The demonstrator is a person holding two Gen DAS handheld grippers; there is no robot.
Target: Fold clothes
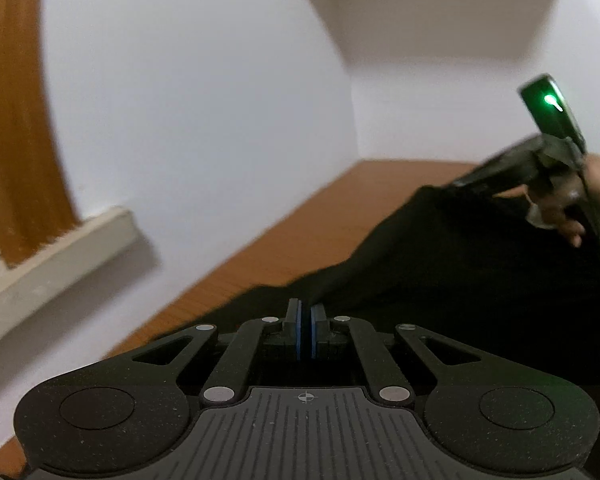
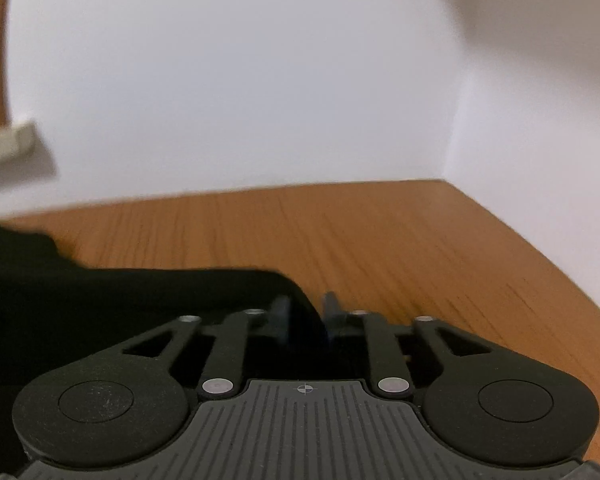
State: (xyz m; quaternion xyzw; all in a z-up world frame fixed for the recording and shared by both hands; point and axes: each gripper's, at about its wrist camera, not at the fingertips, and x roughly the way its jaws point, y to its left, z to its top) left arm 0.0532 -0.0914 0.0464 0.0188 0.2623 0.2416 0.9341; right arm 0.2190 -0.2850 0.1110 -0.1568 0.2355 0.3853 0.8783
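- While the black garment (image 1: 440, 280) lies spread on the wooden table (image 2: 380, 232), the left gripper (image 1: 306, 312) hangs over its near edge, blue pads almost together with a thin gap and no cloth visibly caught.
- The right gripper (image 2: 306, 312) stands partly spread around a corner of the garment; a firm pinch cannot be told.
- A hand (image 1: 556, 208) holds the right gripper's handle.

Bare counter (image 2: 400, 240) lies open from 12 to 3 o'clock of the right gripper (image 2: 306, 312), up to the white walls (image 2: 240, 80). The black cloth (image 2: 100, 300) fills the 9 o'clock side. A ledge (image 1: 60, 252) juts from the wall at 10 o'clock of the left gripper (image 1: 306, 316).
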